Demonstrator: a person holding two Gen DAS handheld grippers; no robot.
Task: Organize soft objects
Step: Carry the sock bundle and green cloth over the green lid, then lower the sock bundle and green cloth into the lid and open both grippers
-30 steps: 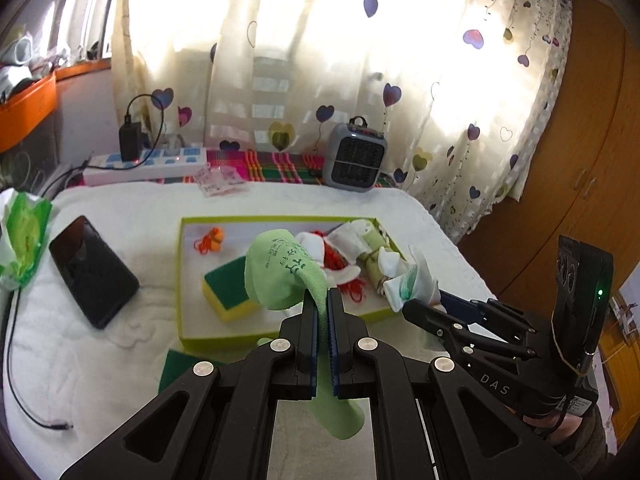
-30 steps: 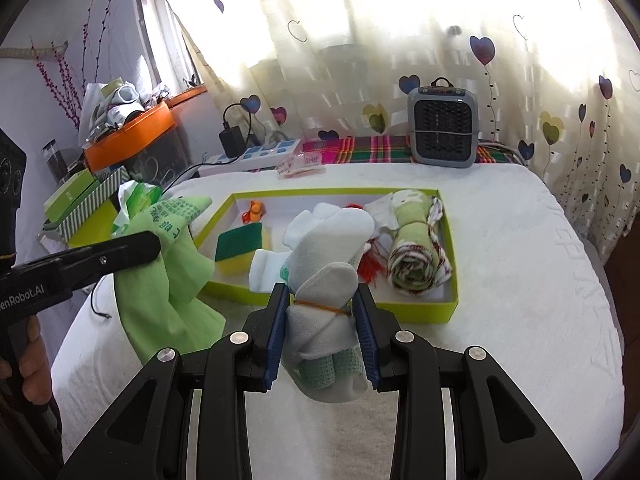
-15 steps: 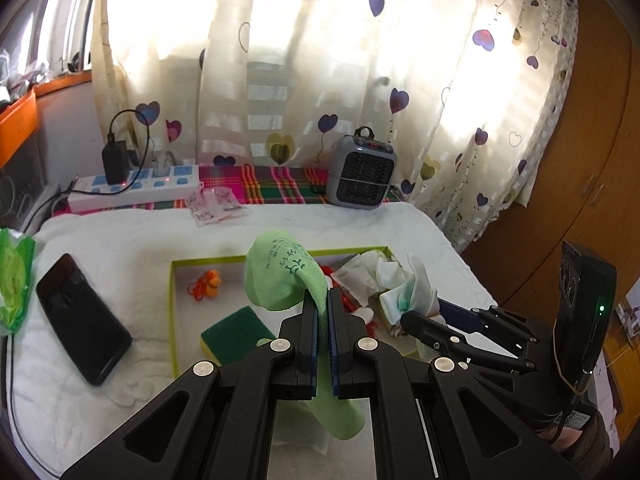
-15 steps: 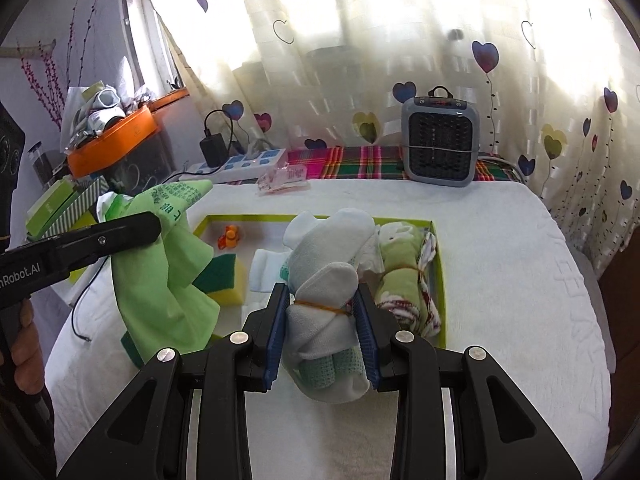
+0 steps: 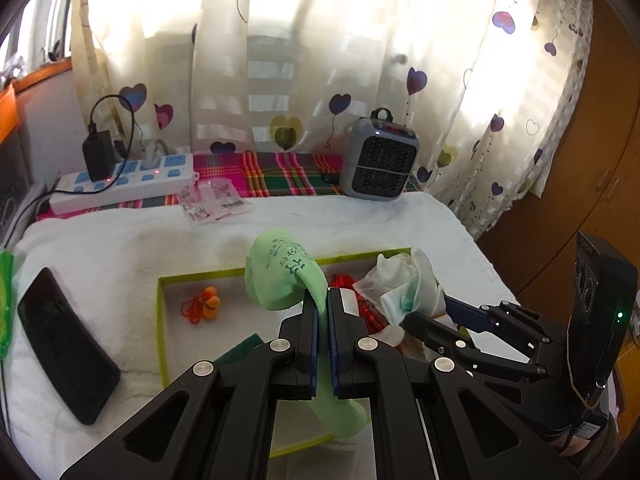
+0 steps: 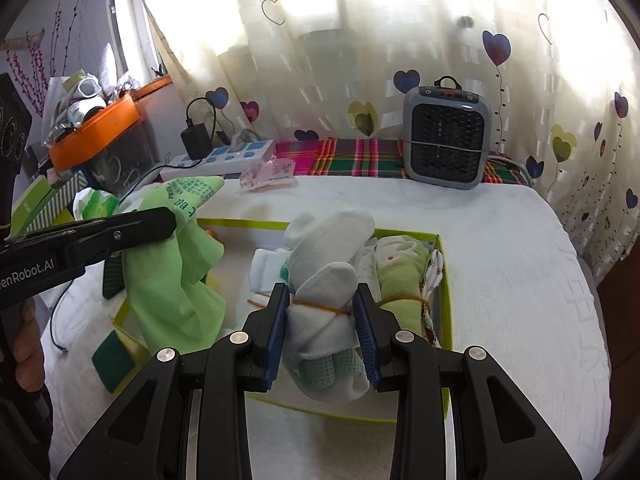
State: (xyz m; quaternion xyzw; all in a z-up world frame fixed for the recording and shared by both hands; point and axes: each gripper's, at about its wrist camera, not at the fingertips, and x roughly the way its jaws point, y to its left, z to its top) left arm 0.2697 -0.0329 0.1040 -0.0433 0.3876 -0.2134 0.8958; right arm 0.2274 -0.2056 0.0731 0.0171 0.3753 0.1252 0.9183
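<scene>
My left gripper (image 5: 323,300) is shut on a light green cloth (image 5: 282,276) with printed characters, held above the green-rimmed white box (image 5: 162,320). The same cloth (image 6: 176,280) hangs from the left fingers (image 6: 132,228) in the right wrist view. My right gripper (image 6: 322,300) is shut on a bundle of white socks (image 6: 324,268) tied with an orange band, hovering over the box (image 6: 446,320). In the left wrist view that bundle (image 5: 404,284) sits at the tips of the right gripper (image 5: 420,316). A rolled green towel (image 6: 400,276) lies in the box's right part.
A small orange toy (image 5: 208,304) and a green-yellow sponge (image 6: 114,356) lie by the box's left side. A black phone (image 5: 64,344) rests on the white bed cover. A grey heater (image 5: 378,164), a power strip (image 5: 124,180) and a packet (image 5: 216,200) stand at the back.
Both grippers have moved forward over the box with their loads; the box, phone and heater look nearer and lower in both views. Neither grip changed.
</scene>
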